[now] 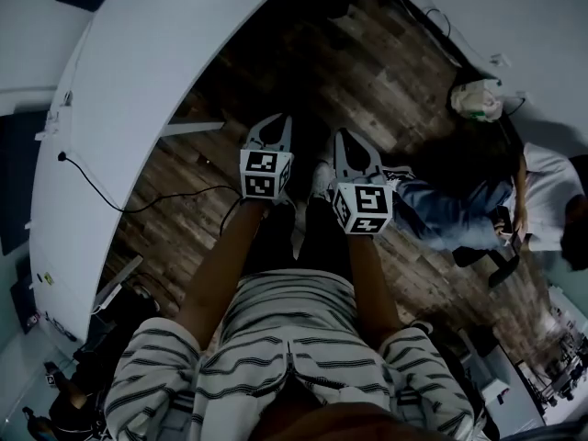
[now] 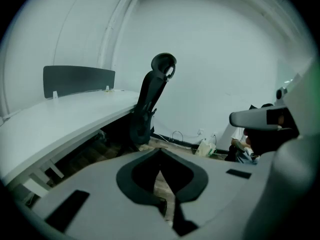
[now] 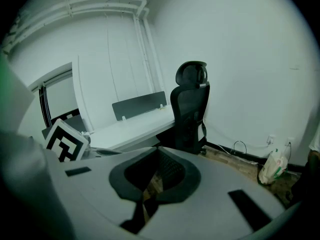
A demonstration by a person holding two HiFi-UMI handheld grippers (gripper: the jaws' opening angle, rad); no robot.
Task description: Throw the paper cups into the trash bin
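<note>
The left gripper (image 1: 274,129) and right gripper (image 1: 349,143) are both clenched and empty, side by side at frame centre. No paper cups or trash bin show in any view, so neither is nearer.

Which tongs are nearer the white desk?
The left tongs: they hang on the side of the white desk, while the right tongs hang toward the seated person. Both are shut with nothing in them.
</note>
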